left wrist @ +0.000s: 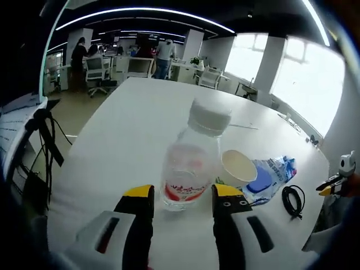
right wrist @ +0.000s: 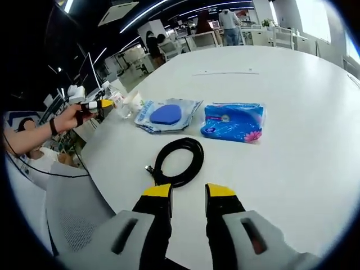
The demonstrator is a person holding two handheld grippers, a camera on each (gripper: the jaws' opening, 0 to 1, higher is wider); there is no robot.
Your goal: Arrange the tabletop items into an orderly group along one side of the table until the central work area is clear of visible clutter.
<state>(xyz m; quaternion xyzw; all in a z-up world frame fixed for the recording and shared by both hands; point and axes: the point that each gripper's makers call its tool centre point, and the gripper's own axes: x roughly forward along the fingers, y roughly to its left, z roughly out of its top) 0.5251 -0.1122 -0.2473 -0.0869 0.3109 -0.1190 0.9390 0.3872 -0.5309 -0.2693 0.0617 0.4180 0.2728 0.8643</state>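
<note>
Bottle (left wrist: pixel 191 160), upright beside the cup (left wrist: pixel 239 166), stands between the parted jaws of the left gripper (left wrist: pixel 183 198); close squarely on its body, low, to avoid tipping. Right gripper (right wrist: pixel 188 194), jaws apart, faces the cable (right wrist: pixel 179 161). Count: one bottle, one cup, one cable, two packets (right wrist: pixel 233 121).

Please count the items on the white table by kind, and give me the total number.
Plastic bottle: 1
Paper cup: 1
Clear bag with blue pad: 1
Blue tissue pack: 1
Black coiled cable: 1
Total: 5
</note>
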